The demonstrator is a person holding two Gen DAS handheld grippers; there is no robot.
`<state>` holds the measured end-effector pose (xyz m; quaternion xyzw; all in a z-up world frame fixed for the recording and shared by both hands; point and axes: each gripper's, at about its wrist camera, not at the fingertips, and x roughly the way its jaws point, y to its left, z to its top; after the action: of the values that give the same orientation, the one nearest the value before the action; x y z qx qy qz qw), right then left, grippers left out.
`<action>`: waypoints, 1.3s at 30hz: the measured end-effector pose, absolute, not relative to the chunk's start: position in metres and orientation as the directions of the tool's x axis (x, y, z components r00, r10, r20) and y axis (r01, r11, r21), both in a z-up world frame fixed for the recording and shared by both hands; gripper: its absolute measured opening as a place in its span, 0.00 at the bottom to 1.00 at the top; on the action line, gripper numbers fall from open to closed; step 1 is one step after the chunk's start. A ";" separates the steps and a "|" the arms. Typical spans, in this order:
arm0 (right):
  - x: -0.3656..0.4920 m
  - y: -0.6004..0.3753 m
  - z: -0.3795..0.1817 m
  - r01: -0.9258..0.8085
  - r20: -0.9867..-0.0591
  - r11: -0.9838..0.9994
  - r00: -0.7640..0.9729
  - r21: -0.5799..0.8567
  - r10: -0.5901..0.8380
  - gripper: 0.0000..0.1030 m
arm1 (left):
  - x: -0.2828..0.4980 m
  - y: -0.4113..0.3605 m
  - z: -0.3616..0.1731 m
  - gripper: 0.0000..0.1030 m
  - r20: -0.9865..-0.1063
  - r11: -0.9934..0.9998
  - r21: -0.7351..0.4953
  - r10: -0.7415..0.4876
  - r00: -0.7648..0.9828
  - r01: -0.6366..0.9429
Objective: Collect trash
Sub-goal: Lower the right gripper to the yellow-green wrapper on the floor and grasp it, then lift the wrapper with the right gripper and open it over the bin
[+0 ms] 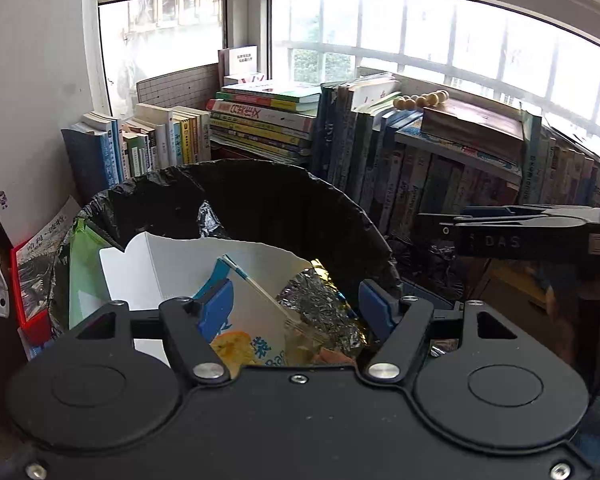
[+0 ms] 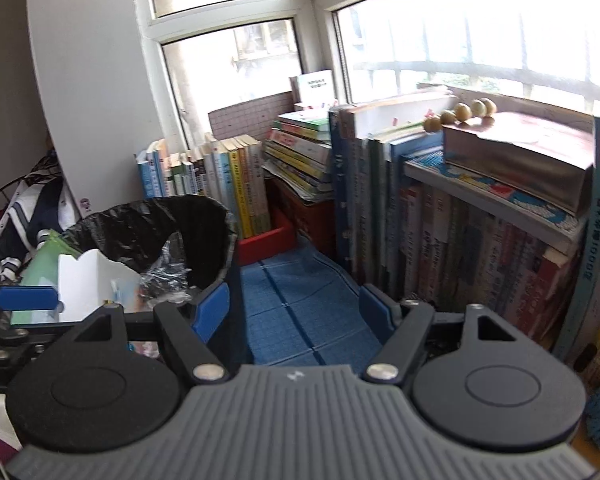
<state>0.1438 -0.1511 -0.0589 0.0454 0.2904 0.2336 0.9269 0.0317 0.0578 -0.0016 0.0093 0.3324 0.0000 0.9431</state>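
One lined bin [image 1: 260,196], two empty grippers [image 1: 296,304]

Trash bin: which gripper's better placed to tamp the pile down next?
Left. The left gripper hangs open right over the trash bin, above the white carton and foil wrapper. The right gripper is open beside the bin, over the blue mat.

The bin liner [image 1: 260,200] is black and glossy. The torn carton [image 1: 180,268] is white, the crumpled wrapper [image 1: 320,304] silver and gold, the mat [image 2: 300,304] blue.
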 end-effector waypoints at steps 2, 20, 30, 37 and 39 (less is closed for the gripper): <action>0.150 -0.159 -0.075 -0.364 -0.551 0.906 0.720 0.215 0.421 0.79 | 0.027 0.052 -0.001 0.63 -0.625 0.998 0.019 -0.029 0.780 0.052; 0.142 -0.161 -0.221 -0.192 -0.757 0.974 0.618 0.117 0.212 0.79 | 0.023 0.023 -0.031 0.40 -0.675 0.978 0.110 -0.056 0.735 0.176; 0.140 -0.166 -0.242 -0.169 -0.778 0.970 0.580 0.176 0.242 0.54 | 0.028 0.021 -0.039 0.32 -0.685 0.976 0.108 -0.065 0.725 0.190; 0.140 -0.166 -0.242 -0.155 -0.772 0.971 0.590 0.183 0.239 0.15 | 0.031 0.025 -0.042 0.29 -0.694 0.981 0.067 -0.084 0.715 0.181; 0.140 -0.168 -0.238 -0.148 -0.758 0.967 0.601 0.205 0.253 0.14 | 0.031 0.025 -0.042 0.29 -0.693 0.981 0.066 -0.086 0.716 0.181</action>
<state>0.1404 -0.1677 -0.2375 0.0604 0.4322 0.1123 0.8927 0.0310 0.0255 -0.0419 0.0645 0.3698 -0.0722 0.9241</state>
